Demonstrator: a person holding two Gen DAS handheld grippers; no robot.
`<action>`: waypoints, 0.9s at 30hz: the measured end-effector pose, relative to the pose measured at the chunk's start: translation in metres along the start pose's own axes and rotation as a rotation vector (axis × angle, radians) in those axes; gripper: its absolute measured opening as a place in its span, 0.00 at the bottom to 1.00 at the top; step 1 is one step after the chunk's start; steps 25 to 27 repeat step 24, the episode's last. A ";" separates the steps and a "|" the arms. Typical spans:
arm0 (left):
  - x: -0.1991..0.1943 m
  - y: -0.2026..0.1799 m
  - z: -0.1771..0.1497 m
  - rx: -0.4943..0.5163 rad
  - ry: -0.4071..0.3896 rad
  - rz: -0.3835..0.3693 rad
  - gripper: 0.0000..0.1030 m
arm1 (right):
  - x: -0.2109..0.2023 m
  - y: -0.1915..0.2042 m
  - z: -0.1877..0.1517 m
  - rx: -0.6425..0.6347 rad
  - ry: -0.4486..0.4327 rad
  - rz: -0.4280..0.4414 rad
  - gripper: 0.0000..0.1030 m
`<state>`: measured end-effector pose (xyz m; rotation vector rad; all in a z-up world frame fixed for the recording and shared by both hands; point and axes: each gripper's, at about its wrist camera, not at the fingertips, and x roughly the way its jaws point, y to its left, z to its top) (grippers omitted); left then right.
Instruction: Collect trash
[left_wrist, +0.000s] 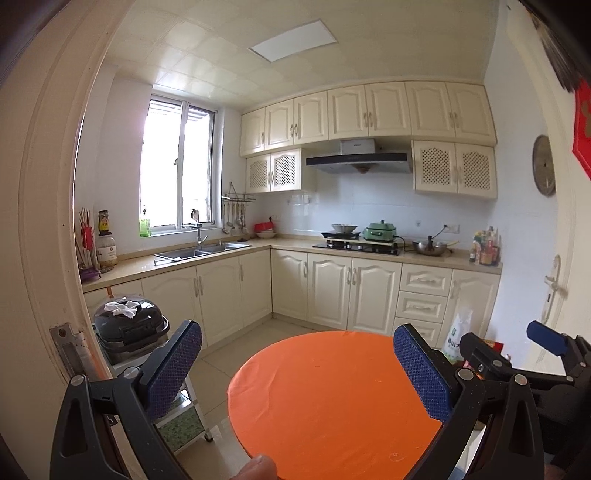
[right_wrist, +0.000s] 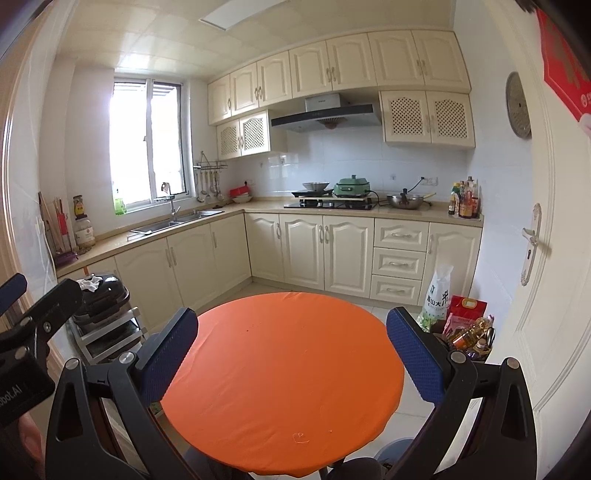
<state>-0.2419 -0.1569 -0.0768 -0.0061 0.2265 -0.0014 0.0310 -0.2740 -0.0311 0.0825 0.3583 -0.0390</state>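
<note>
Both your left gripper (left_wrist: 295, 373) and right gripper (right_wrist: 291, 354) have fingers wide, empty over the orange bench (right_wrist: 280, 369); crumpled paper (left_wrist: 121, 308) sits frame-left on the black appliance (left_wrist: 127, 332), so reaching risks clipping the doorframe (left_wrist: 48, 221).

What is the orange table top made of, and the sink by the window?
The orange table top looks covered in cloth: matte, with small wrinkles and an edge that drapes over the rim. The sink looks like stainless steel: grey, shiny, reflecting window light.

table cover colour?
Plain bright orange cloth, no pattern, covering the round table. Shows best in the right wrist view.
</note>
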 end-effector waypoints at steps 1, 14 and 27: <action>0.002 0.001 0.002 -0.002 0.003 -0.005 0.99 | 0.000 0.001 0.000 -0.003 0.000 0.000 1.00; 0.021 0.000 0.019 0.013 0.023 -0.024 0.99 | 0.003 0.001 -0.003 -0.006 0.010 0.008 1.00; 0.030 0.002 0.023 -0.010 0.017 -0.039 0.99 | 0.005 0.000 -0.005 0.002 0.011 0.008 1.00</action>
